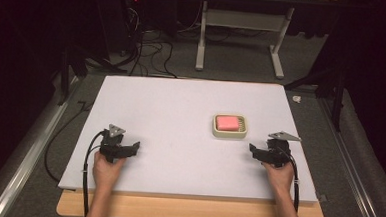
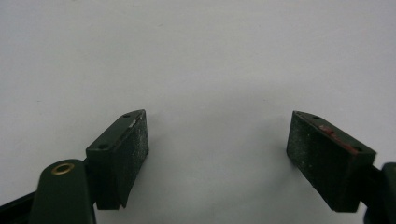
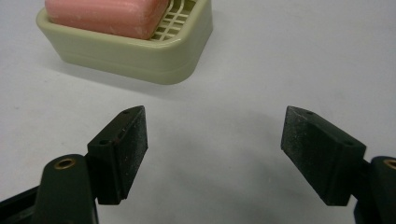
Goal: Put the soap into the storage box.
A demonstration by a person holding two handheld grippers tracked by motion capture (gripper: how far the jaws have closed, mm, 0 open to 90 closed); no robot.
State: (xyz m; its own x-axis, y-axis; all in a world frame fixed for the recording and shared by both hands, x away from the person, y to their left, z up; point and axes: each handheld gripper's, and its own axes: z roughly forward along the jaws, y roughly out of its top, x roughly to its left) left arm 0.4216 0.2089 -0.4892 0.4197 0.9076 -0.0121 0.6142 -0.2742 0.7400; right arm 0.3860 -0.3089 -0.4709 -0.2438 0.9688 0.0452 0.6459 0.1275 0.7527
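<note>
a: high view showed a pink soap bar (image 1: pixel 227 122) lying in a cream soap dish (image 1: pixel 243 133) on the white table (image 1: pixel 181 103), right of the middle. why there?

b: the dish kept the soap off the table. it had a grid floor, maybe so water could drip away.

a: where was the right gripper (image 1: pixel 253 149)?

b: low over the table, just beside the dish, on the side nearer the person. in the right gripper view its jaws stood apart, with bare table between them. it held nothing. i think it was lined up to reach the dish.

a: and the left gripper (image 1: pixel 135 146)?

b: well apart from the dish, near the front left. its jaws stood wide too, with nothing between them. it looked like it was waiting.
</note>
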